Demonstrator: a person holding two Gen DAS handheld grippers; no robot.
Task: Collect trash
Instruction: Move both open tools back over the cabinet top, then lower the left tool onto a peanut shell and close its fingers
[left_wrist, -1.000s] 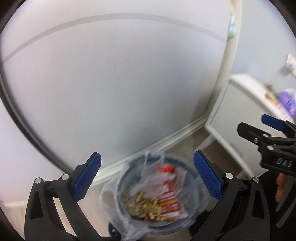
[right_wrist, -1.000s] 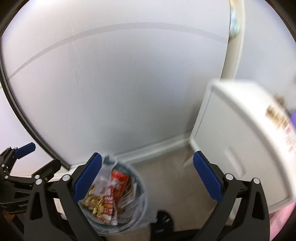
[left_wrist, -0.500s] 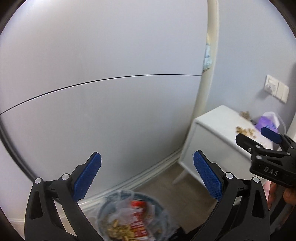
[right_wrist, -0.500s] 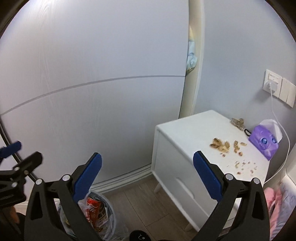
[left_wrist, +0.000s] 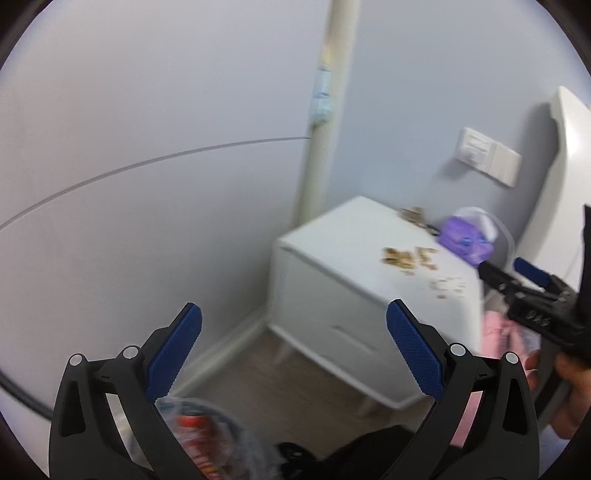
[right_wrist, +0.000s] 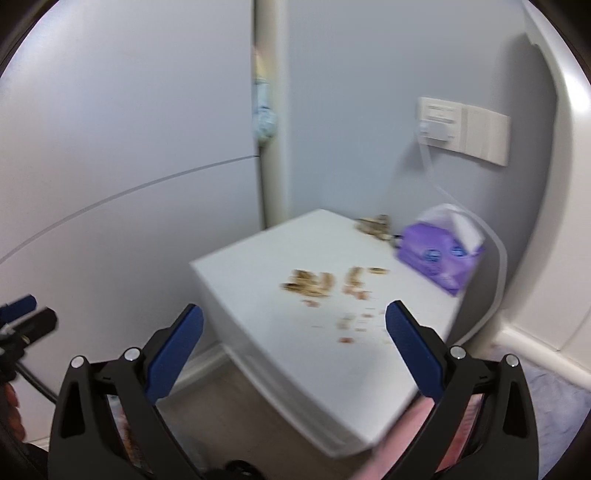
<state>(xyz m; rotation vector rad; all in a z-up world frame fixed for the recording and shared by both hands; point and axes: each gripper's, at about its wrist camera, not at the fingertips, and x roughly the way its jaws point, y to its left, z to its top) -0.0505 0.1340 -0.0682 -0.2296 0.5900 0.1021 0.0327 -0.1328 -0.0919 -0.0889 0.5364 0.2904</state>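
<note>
- The left gripper (left_wrist: 294, 345) is hanging above the floor with its fingers spread wide and holding nothing.
- The right gripper (right_wrist: 294, 345) is facing the nightstand (right_wrist: 280, 354), its fingers wide apart too and gripping nothing.
- Nut shells (right_wrist: 314, 284) are lying scattered in the middle of the white nightstand top, with smaller crumbs (right_wrist: 354, 325) nearer the front edge.
- A purple tissue pack (right_wrist: 439, 258) is sitting just behind the shells, near the wall.
- A bin (left_wrist: 207, 443) lined with a clear bag is standing on the floor to the left of the nightstand, holding a red wrapper (left_wrist: 195, 435).
</note>
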